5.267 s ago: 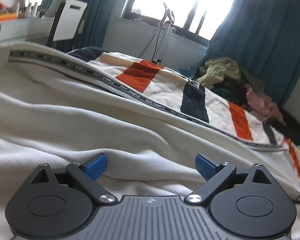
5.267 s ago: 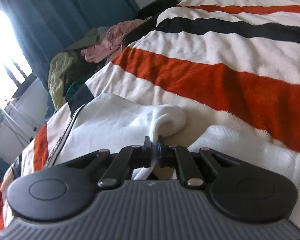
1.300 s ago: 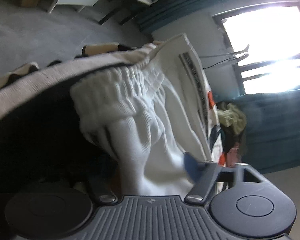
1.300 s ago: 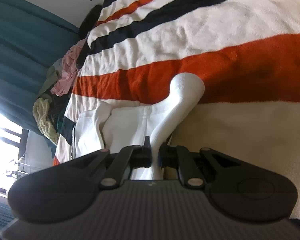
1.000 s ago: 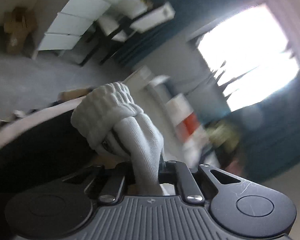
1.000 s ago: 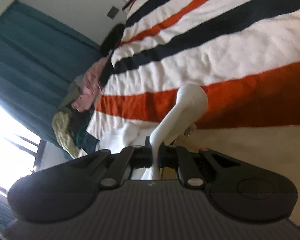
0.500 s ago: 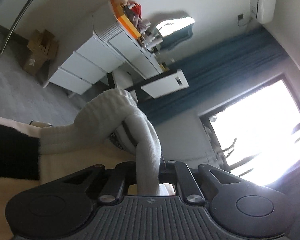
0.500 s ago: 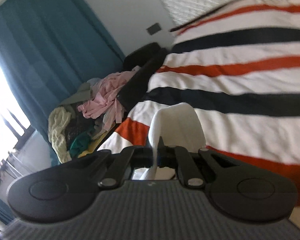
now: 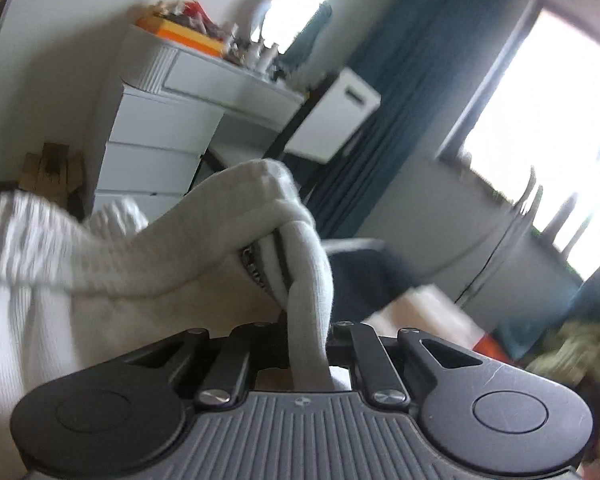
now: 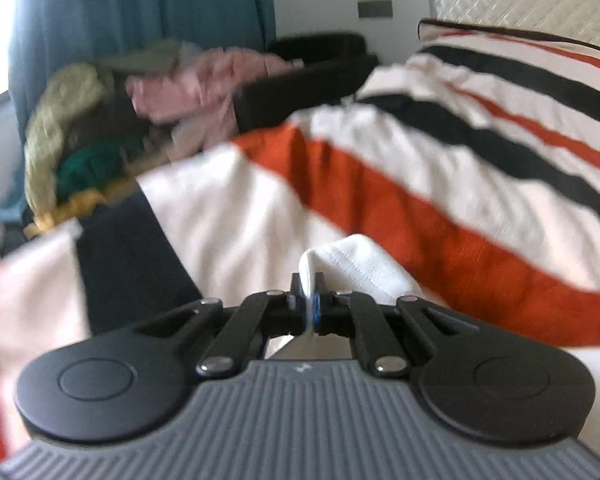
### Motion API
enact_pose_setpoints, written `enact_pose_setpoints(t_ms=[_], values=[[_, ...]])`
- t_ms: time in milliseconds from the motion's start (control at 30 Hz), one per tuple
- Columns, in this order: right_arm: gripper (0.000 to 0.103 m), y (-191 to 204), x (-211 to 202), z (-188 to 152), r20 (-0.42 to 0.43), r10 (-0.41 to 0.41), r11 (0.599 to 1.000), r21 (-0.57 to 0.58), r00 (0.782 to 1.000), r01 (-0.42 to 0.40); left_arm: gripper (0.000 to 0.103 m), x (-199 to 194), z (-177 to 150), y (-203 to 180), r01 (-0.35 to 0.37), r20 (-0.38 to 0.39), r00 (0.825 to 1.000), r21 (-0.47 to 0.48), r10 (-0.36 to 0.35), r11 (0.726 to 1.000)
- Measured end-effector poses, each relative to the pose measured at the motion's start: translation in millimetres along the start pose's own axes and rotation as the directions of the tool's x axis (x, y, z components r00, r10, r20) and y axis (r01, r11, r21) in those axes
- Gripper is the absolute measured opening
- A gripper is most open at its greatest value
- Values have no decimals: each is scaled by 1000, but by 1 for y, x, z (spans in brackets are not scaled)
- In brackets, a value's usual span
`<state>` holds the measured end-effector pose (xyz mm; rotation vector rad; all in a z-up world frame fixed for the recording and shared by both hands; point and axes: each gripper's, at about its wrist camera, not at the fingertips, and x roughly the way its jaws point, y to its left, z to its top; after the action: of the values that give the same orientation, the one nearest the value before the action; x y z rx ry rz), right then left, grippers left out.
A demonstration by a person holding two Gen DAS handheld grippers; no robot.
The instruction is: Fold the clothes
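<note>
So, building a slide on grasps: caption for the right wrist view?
Right gripper shut on a fold of white garment above the striped blanket.

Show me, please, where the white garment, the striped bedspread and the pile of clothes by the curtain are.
white garment (image 9: 228, 216): left wrist view, on the bunched fold above the gripper.
striped bedspread (image 10: 380, 200): right wrist view, on the wide orange stripe.
pile of clothes (image 10: 180, 88): right wrist view, on the pink item.

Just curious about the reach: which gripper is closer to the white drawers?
Probably left. The left gripper, clamping white cloth, faces the drawers; the right gripper points over the striped bed, drawers out of view.
</note>
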<state>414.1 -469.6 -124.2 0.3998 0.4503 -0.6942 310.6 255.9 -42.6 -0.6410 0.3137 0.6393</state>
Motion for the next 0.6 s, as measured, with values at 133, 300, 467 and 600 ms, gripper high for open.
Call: enact_pose_setpoints(t_ms=[133, 300, 467, 600], values=[[9, -3, 20, -22, -26, 4, 1000, -1, 1000, -4, 13, 15, -11, -6, -34, 1, 999, 44, 34, 998], [25, -12, -2, -17, -56, 53, 997, 52, 997, -50, 16, 16, -1, 6, -2, -42, 999, 19, 3, 1000], [64, -43, -52, -19, -58, 133, 978, 168, 989, -121, 44, -5, 16, 31, 88, -129, 988, -5, -88, 996], [76, -73, -111, -38, -21, 211, 951, 236, 977, -201, 70, -34, 16, 37, 142, -142, 981, 47, -134, 989]])
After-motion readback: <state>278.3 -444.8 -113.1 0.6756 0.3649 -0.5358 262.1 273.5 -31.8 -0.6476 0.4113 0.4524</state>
